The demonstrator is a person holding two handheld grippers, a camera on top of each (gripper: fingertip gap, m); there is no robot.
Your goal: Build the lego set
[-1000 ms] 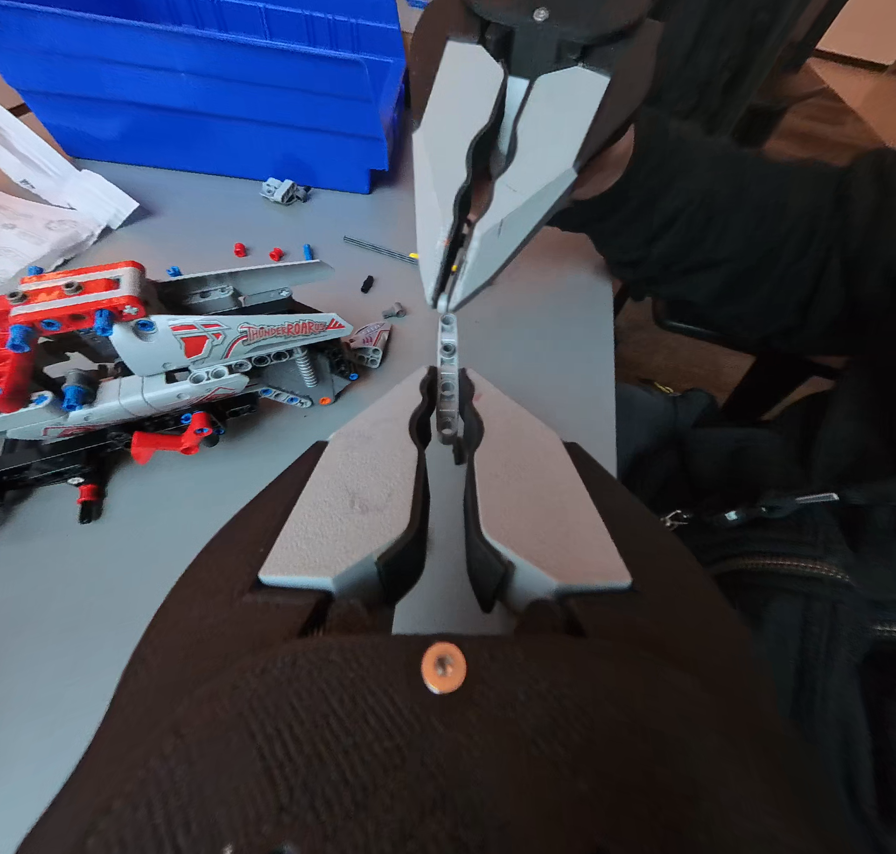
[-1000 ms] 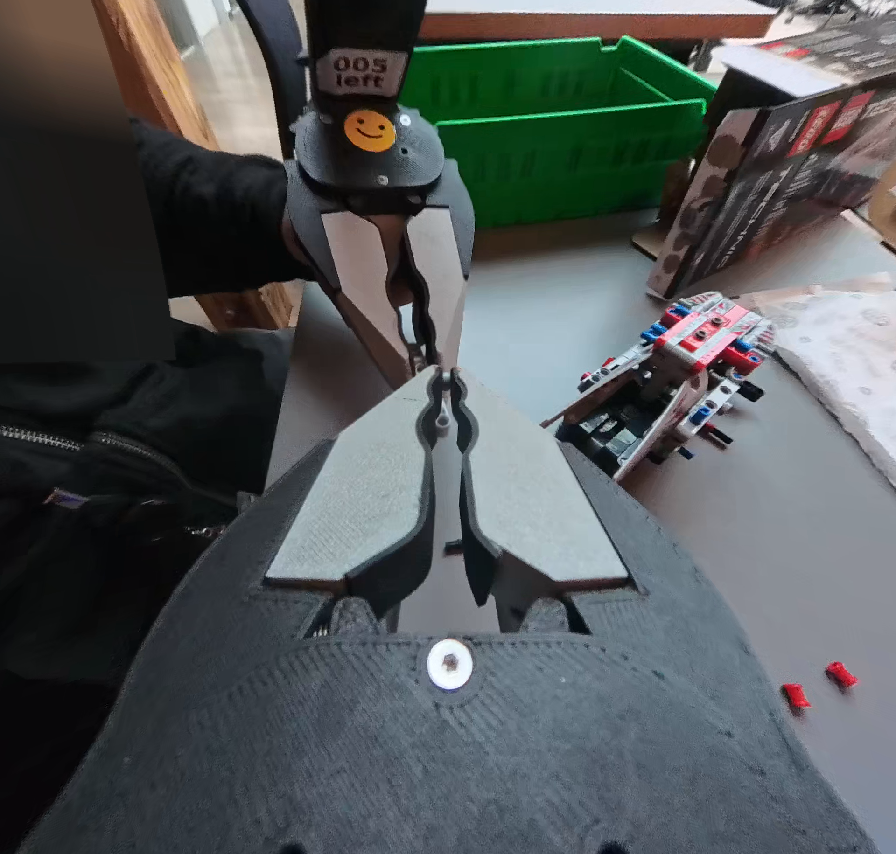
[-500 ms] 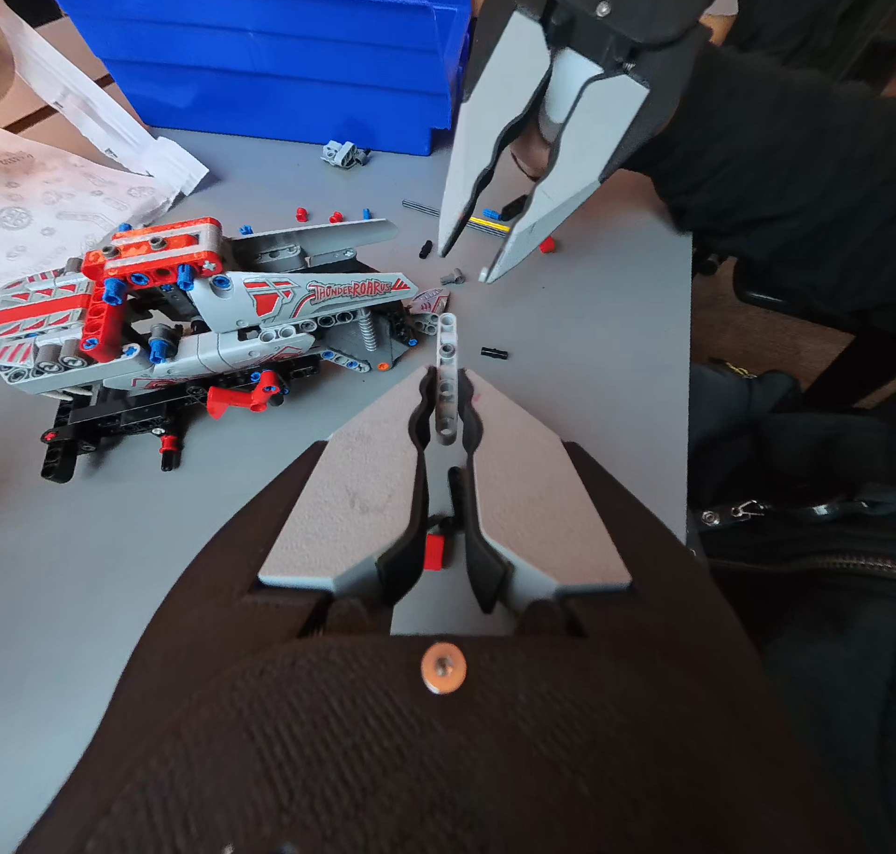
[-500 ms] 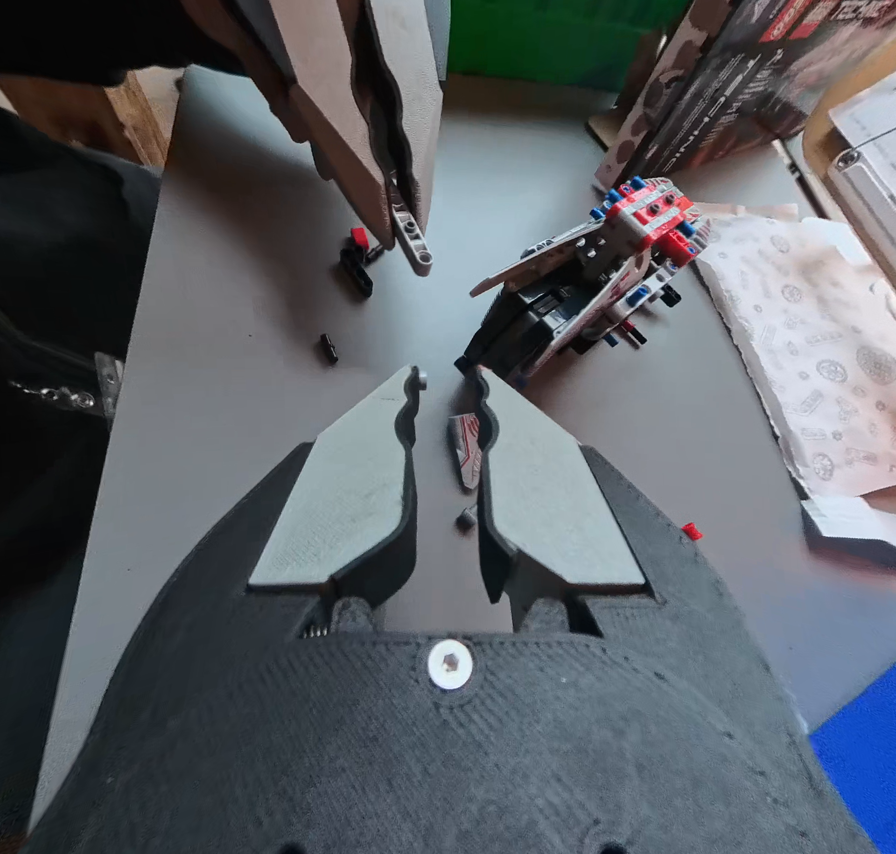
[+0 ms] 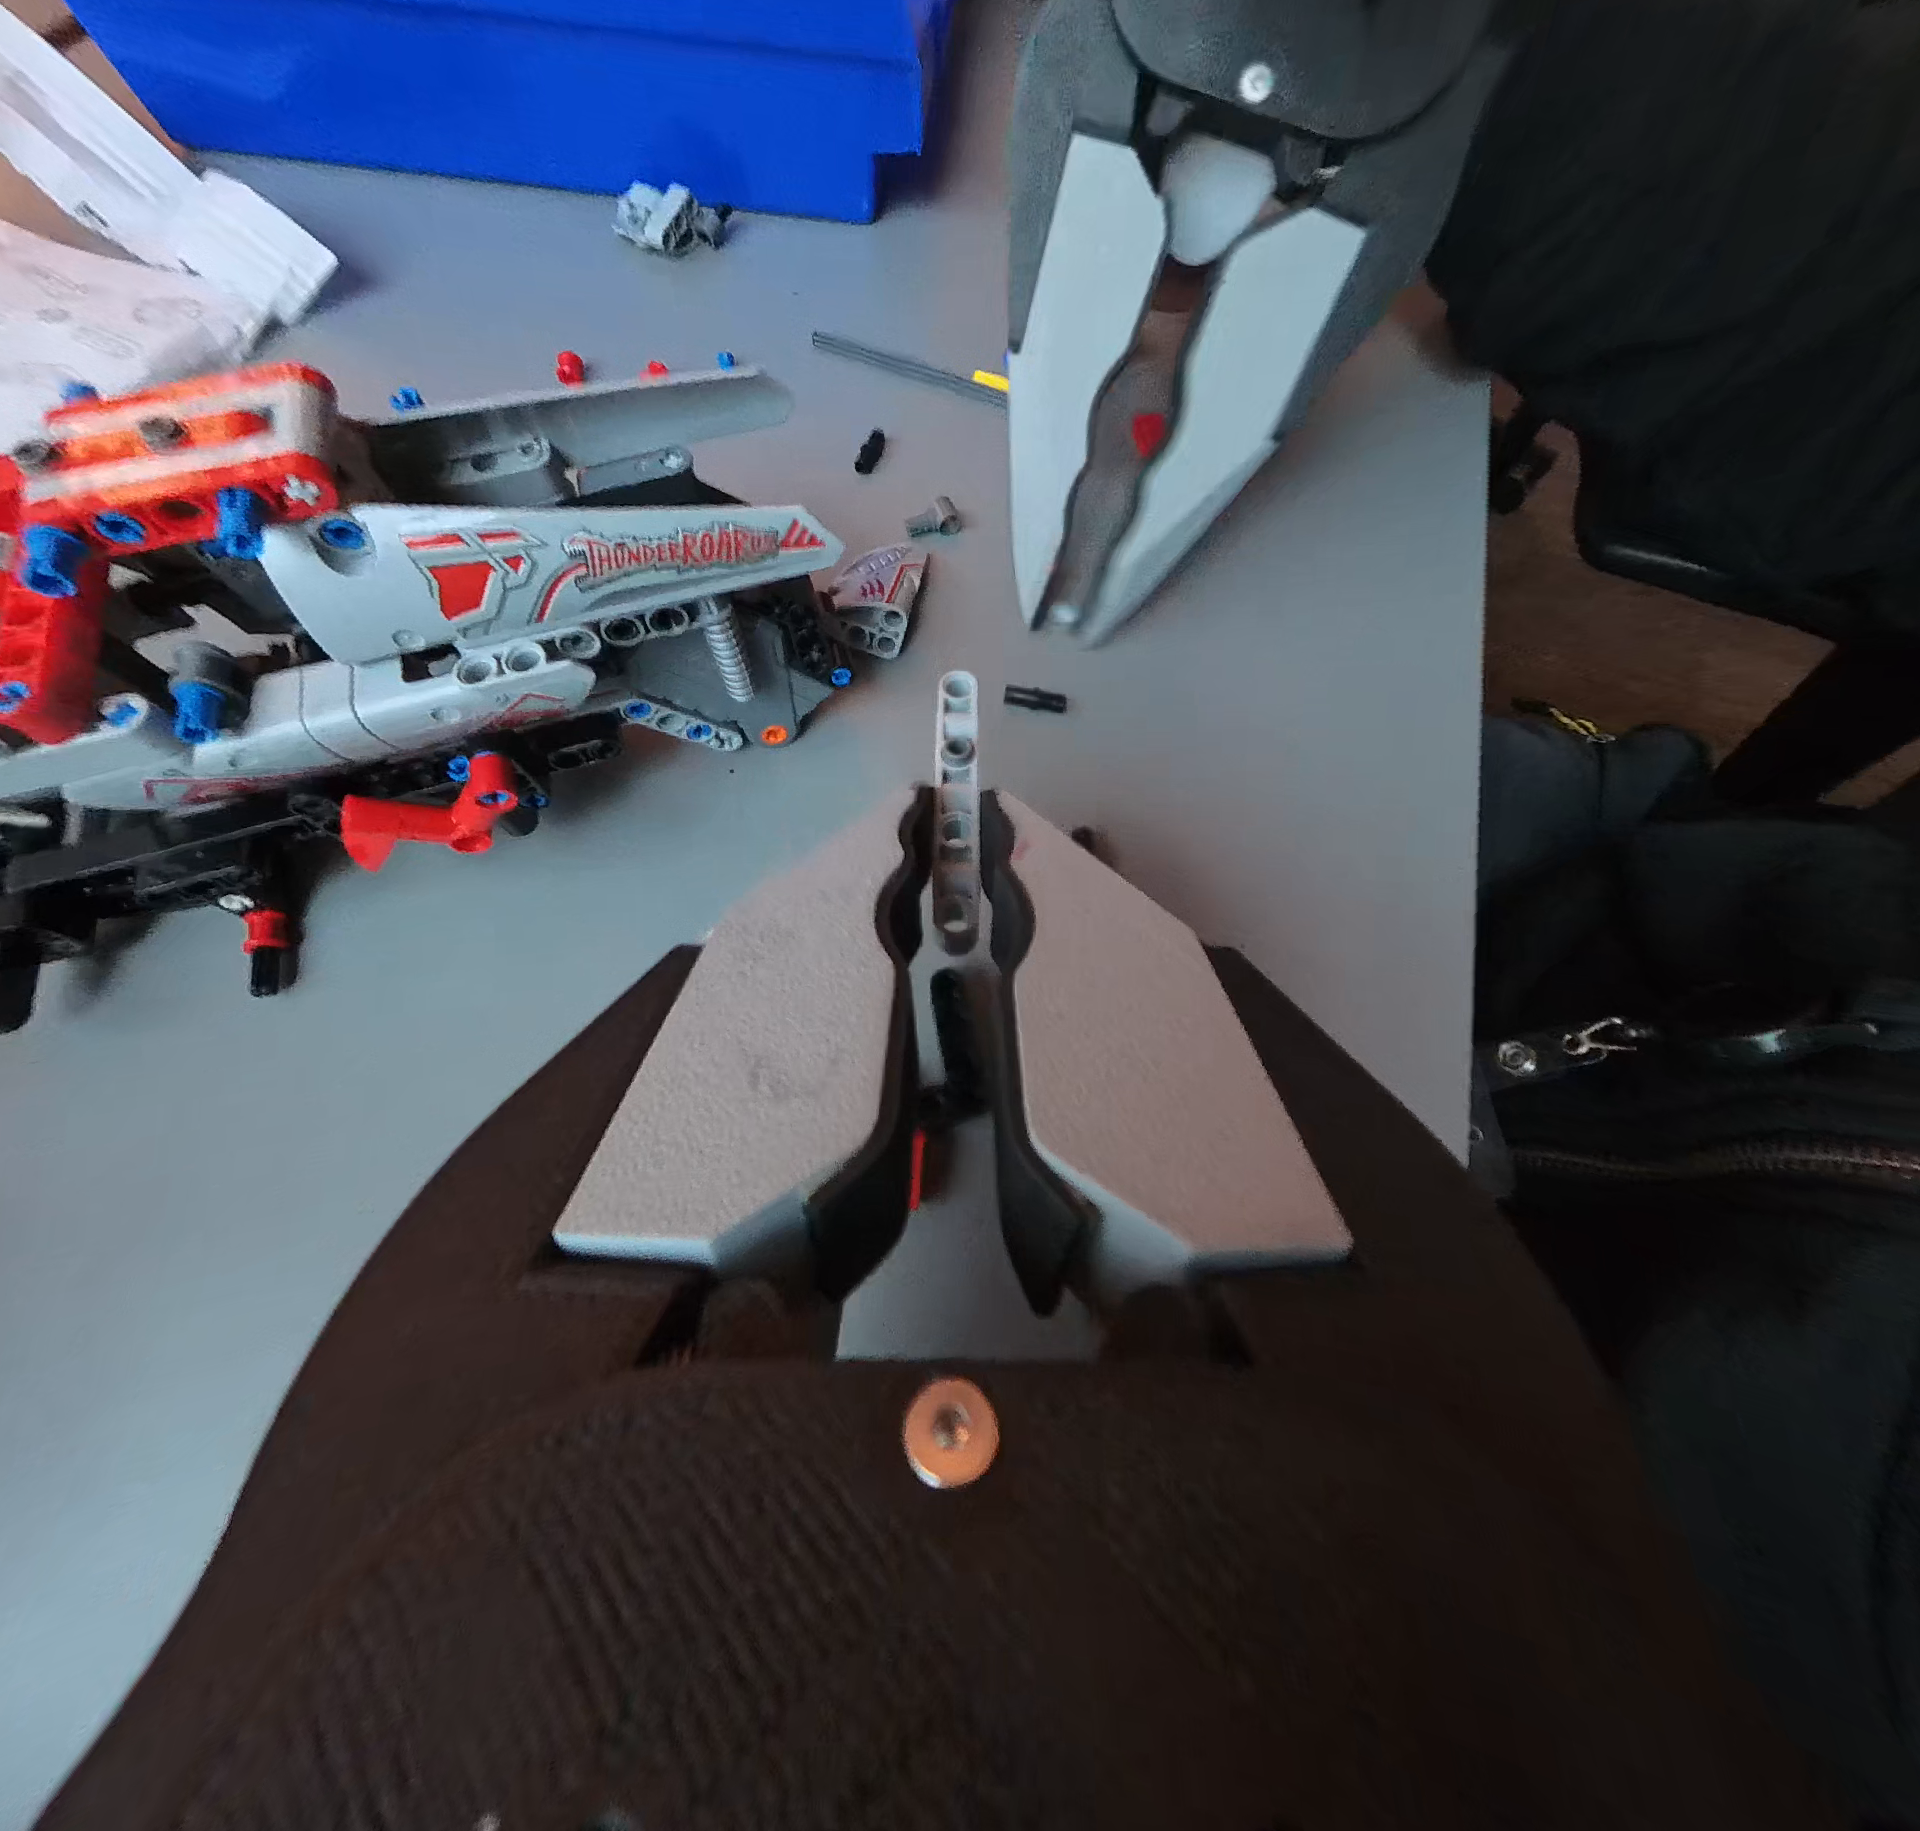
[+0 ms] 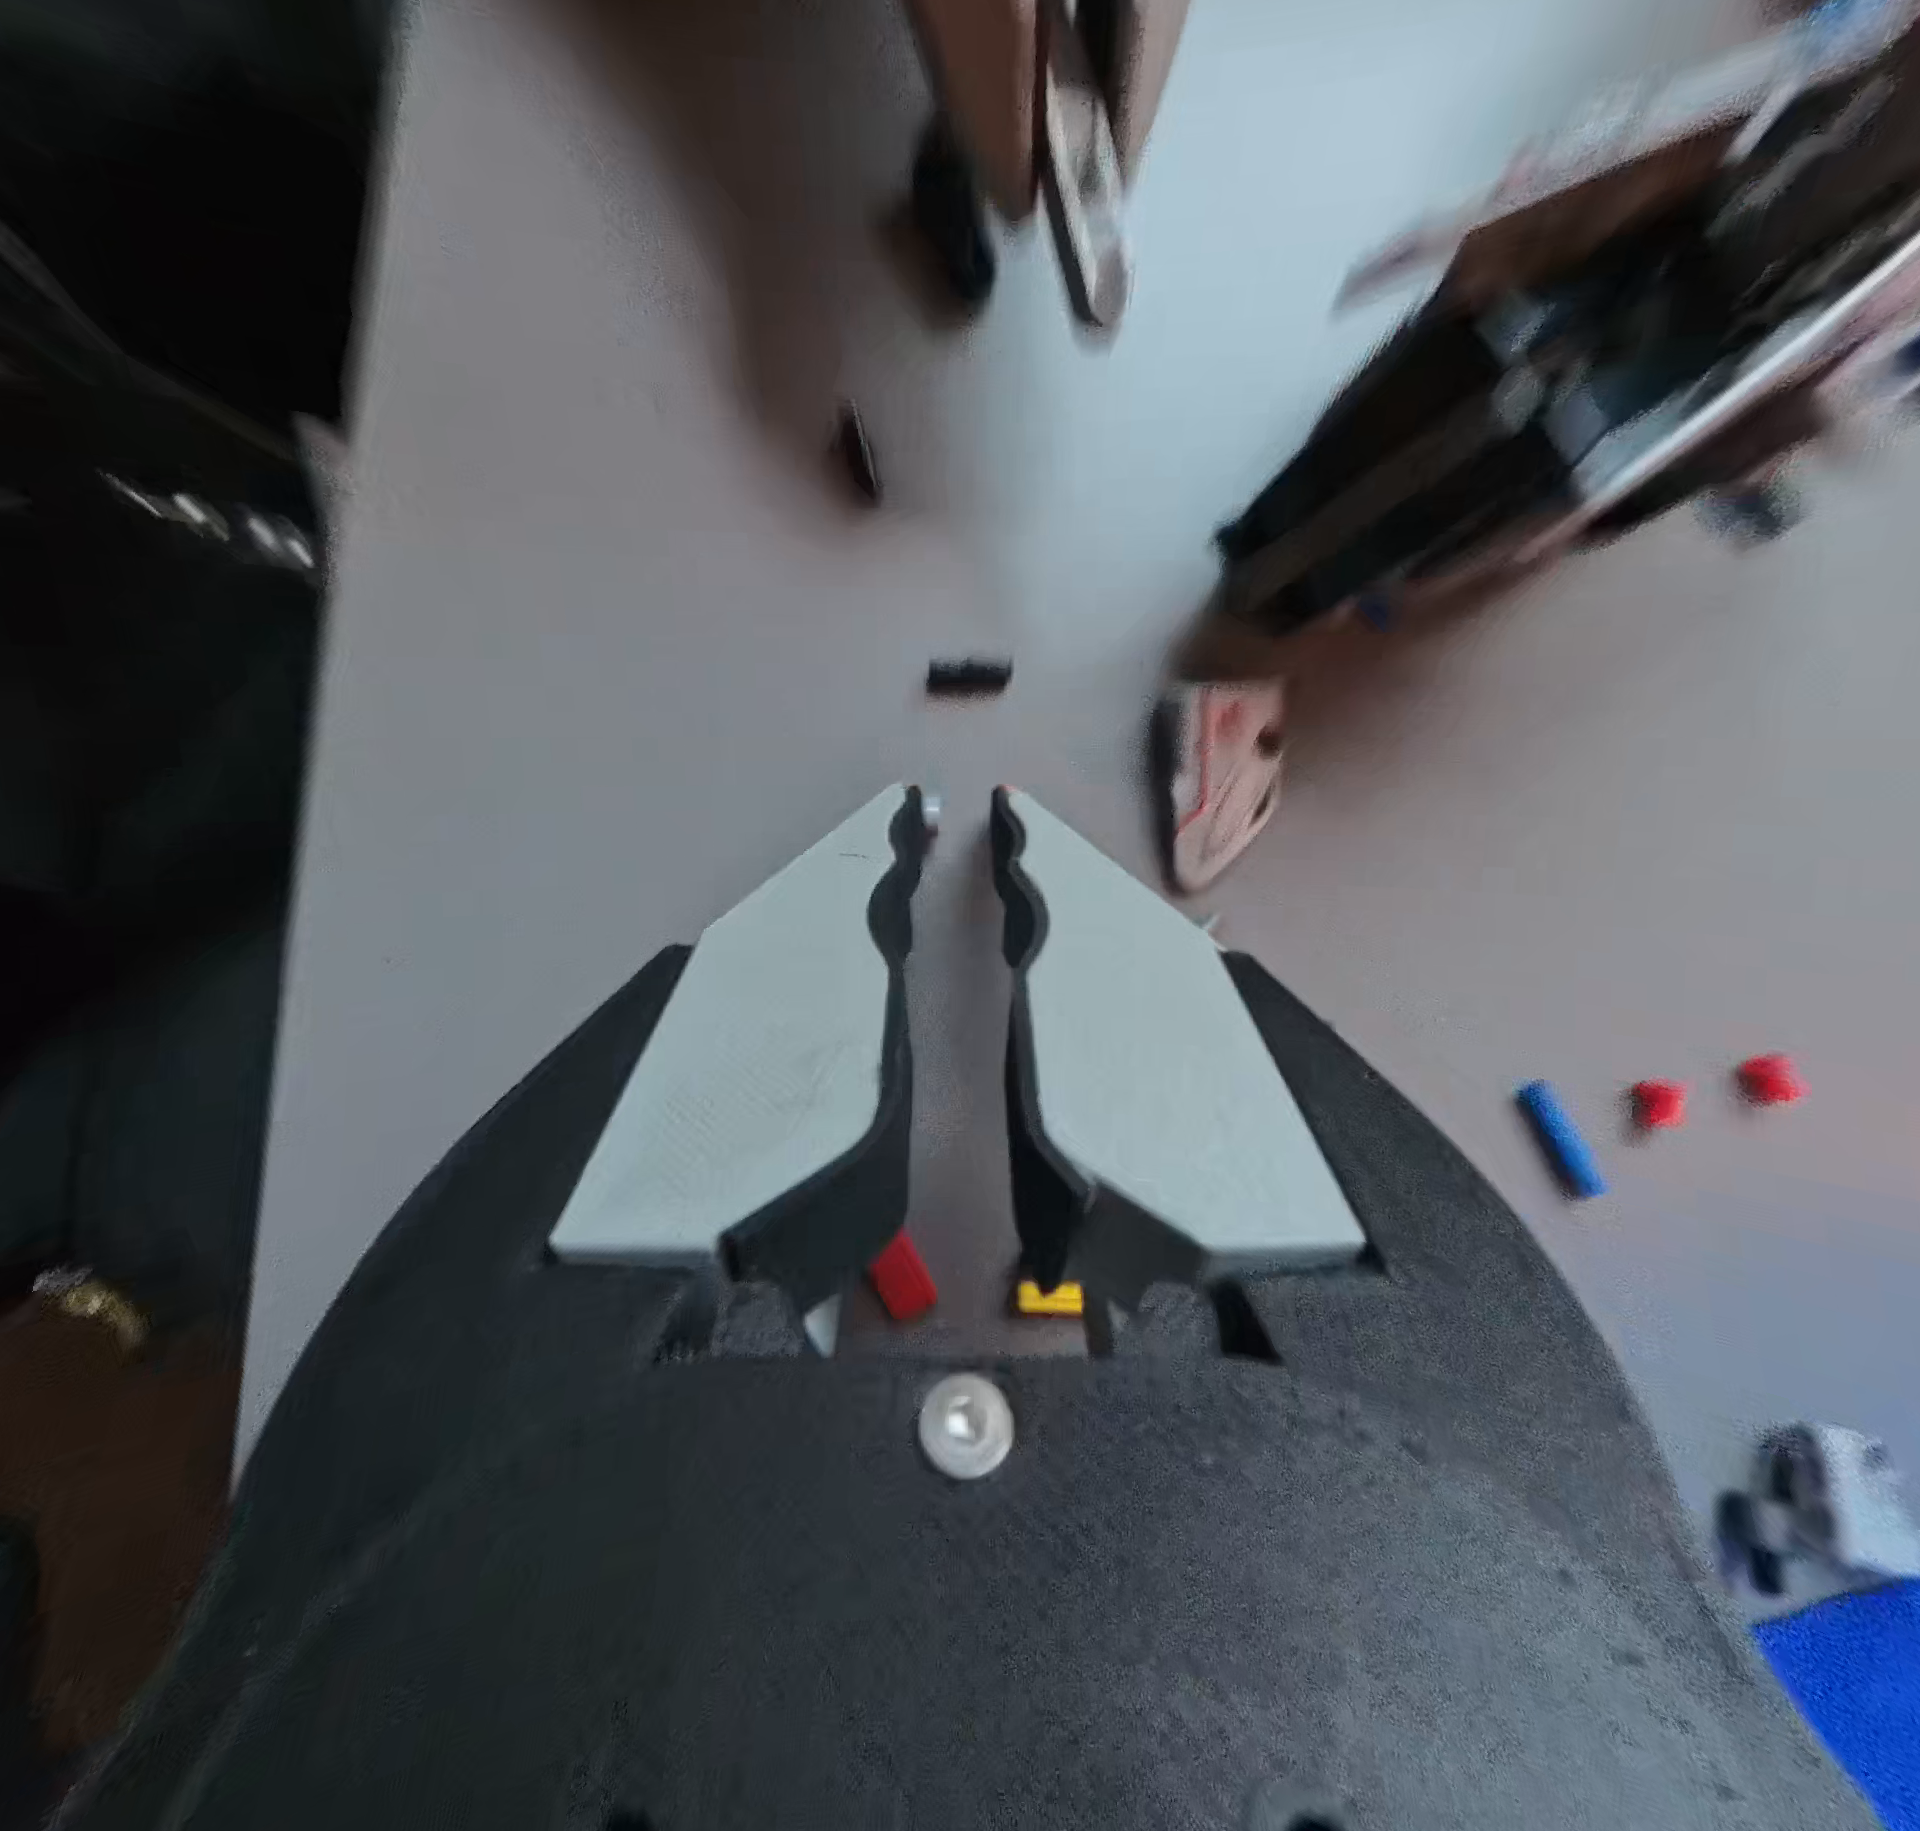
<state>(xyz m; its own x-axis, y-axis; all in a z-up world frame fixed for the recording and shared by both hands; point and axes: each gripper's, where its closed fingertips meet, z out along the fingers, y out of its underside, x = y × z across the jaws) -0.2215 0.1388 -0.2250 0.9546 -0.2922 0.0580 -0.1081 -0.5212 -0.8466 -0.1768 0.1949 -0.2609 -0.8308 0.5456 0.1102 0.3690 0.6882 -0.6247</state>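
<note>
Two handheld grippers work over a grey worktop [image 5: 1247, 846]. The left gripper [image 5: 954, 805] has its fingers clamped on one light grey lego beam [image 5: 956, 742], which sticks out forward past the fingertips. The right gripper [image 6: 956, 810] has its fingers a small way apart with nothing gripped between them; it points down at the worktop near its right edge, as the left wrist view shows it.

One partly built lego model [image 5: 416, 618], red, grey and black, lies toward the worktop's left side. One small printed grey panel [image 5: 883, 586] lies just beside the model's nose. One black pin [image 5: 1034, 701] lies near the beam's tip. Near the worktop's far edge lie two small red pieces [image 6: 1704, 1095], one blue pin [image 6: 1558, 1137], one thin dark axle [image 5: 894, 363] and one grey connector [image 5: 670, 218]. One blue bin [image 5: 499, 46] stands at the far edge.

A second ago the two grippers met tip to tip at the beam, both pinched. Now the right gripper has let go, opened and dropped toward the worktop, while the left keeps its hold on the beam. The right wrist view is heavily blurred.
</note>
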